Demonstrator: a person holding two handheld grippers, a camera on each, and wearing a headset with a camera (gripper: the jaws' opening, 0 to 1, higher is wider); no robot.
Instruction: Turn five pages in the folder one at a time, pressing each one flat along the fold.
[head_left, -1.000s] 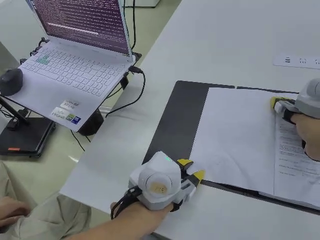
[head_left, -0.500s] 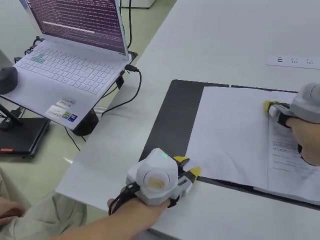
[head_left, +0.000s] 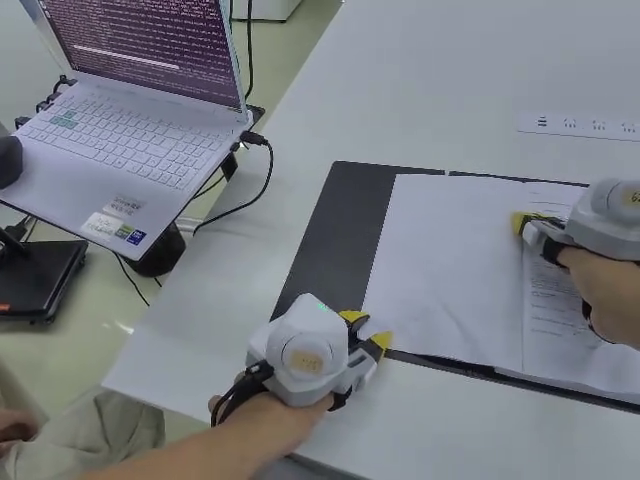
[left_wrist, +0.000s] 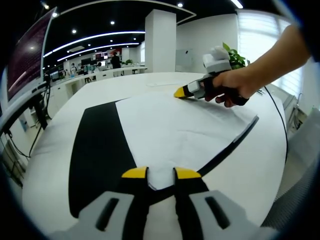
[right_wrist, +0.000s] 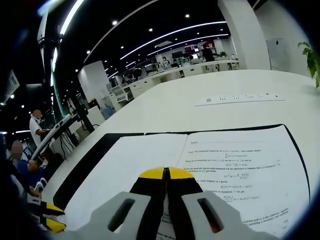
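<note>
1. Your left hand-held gripper (head_left: 367, 330) is low centre in the head view, released, with its jaws slightly parted at the lower left corner of the blank page (head_left: 450, 270).
2. Your right hand-held gripper (head_left: 525, 222), at the right edge, is clenched, with its tips down on the paper by the fold.
3. The folder (head_left: 340, 240) lies open on the white surface (head_left: 430, 90), right of centre.
4. The laptop (head_left: 140, 110) is at upper left.

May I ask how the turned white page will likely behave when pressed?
The page looks thin, so probably floppy and light. It lies flat on the folder, so pressing likely smooths it, though it may slide.
</note>
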